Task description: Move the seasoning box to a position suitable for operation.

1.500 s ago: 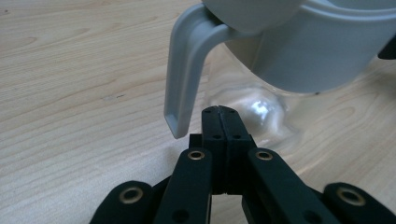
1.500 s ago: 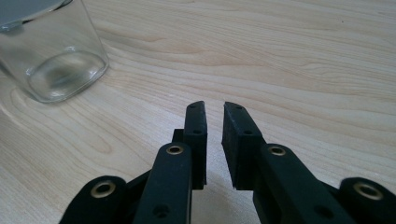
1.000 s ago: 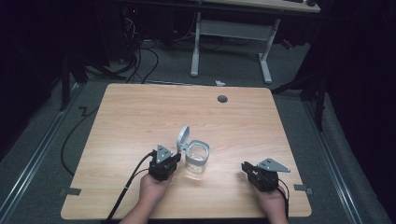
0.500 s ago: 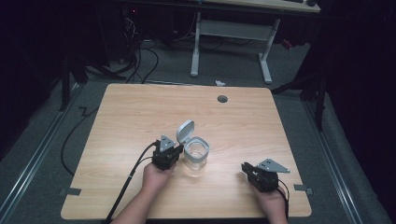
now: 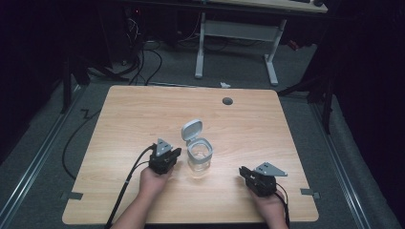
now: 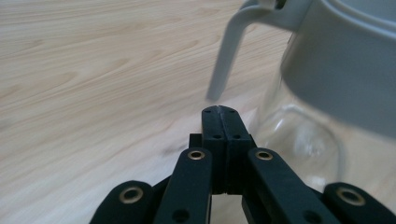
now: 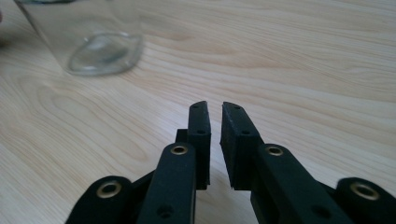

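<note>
A clear glass jar (image 5: 199, 155) stands near the middle front of the wooden table (image 5: 143, 109), with its grey hinged lid (image 5: 192, 130) flipped open toward the back. My left gripper (image 5: 177, 152) is shut with nothing in it. It rests just left of the jar, and in the left gripper view its tips (image 6: 222, 112) sit beside the glass wall (image 6: 299, 140) and below the grey lid tab (image 6: 229, 51). My right gripper (image 5: 242, 171) rests at the front right, apart from the jar. Its jaws (image 7: 215, 108) have just been closing; a narrow gap remains with nothing in it. The jar's base (image 7: 100, 51) lies ahead.
A round cable hole (image 5: 227, 100) sits near the table's far edge. The left gripper's cable (image 5: 126, 186) trails off the front edge. A white desk frame (image 5: 234, 33) stands on the floor behind the table. Bare wood lies left and right of the jar.
The jar's lid has swung from nearly upright to tipped back. My left gripper pushed toward the jar and lid, then drew back a little to the left. The right hand stayed put.
</note>
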The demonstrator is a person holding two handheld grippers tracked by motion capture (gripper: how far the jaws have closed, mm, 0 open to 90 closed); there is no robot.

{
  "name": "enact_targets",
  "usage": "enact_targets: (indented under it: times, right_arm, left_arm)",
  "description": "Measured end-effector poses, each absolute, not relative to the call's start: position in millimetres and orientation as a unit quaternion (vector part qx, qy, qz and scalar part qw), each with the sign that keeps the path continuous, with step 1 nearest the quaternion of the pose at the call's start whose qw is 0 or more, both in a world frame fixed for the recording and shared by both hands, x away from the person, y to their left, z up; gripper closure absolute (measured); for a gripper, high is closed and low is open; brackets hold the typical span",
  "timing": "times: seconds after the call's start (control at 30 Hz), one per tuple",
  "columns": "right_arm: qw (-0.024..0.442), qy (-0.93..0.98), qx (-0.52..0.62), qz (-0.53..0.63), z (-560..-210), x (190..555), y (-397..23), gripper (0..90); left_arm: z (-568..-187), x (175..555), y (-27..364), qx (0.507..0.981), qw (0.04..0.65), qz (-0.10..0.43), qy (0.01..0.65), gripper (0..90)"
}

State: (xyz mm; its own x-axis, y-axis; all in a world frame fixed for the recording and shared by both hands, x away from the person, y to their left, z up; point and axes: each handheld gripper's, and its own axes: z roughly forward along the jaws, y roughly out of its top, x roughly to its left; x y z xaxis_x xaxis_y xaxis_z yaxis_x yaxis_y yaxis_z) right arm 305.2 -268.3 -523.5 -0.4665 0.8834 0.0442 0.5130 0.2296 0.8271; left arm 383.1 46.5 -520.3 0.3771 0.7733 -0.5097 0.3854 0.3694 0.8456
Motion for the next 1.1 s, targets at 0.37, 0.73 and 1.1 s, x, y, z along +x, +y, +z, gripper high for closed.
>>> enact_targets:
  times: [0.37, 0.73, 1.1]
  right_arm:
    - [0.226, 0.764, 0.447, 0.406, -523.9, 338.0, -211.1, 90.0]
    - [0.233, 0.772, 0.43, 0.406, -515.5, 366.4, -187.6, 90.0]
    - [0.232, 0.777, 0.419, 0.41, -516.6, 358.5, -181.9, 90.0]
  left_arm:
    - [-531.6, 334.3, 110.0, 0.519, 0.599, 0.207, 0.573, 86.4]
    - [-532.4, 323.8, 110.0, 0.517, 0.608, 0.2, 0.569, 81.4]
    - [-528.5, 322.2, 112.0, 0.51, 0.617, 0.199, 0.566, 77.5]
